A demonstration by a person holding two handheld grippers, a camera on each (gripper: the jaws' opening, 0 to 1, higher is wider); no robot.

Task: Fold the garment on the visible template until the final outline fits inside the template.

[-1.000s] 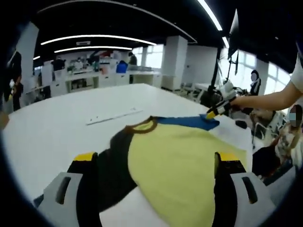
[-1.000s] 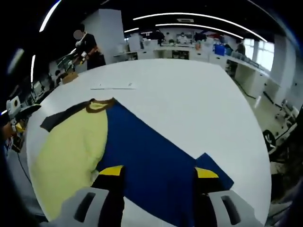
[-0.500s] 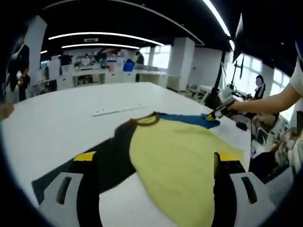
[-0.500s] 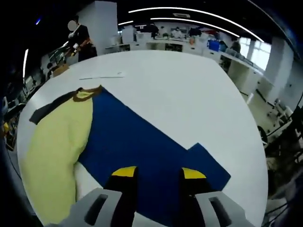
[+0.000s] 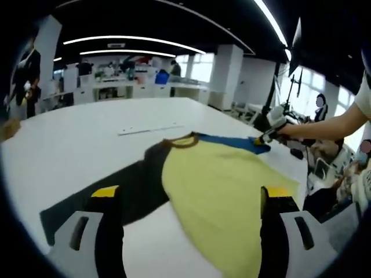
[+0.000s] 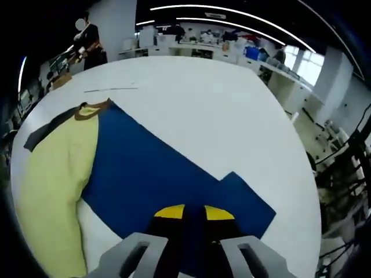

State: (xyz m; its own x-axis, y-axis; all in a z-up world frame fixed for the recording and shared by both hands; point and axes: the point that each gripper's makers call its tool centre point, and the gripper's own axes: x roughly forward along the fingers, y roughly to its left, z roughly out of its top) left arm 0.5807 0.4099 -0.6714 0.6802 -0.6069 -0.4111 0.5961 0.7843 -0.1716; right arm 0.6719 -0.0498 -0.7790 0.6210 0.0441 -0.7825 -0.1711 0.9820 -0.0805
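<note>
- The shirt (image 5: 220, 185) lies flat on the white table (image 5: 75, 139), its yellow body up and a brown collar (image 5: 181, 141) at the far end.
- The right gripper view shows the wide blue sleeve (image 6: 168, 174) spread across the table beside the yellow body; the left gripper view shows instead the dark sleeve (image 5: 104, 197) stretching the other way.
- The right gripper (image 6: 194, 213) has its yellow-tipped jaws nearly together on the blue sleeve's near edge, pinching it.
- The left gripper (image 5: 188, 194) hovers with its jaws wide apart, the shirt's body and dark sleeve between them.
- A thin white strip (image 5: 149, 128) lies on the table beyond the collar.
</note>
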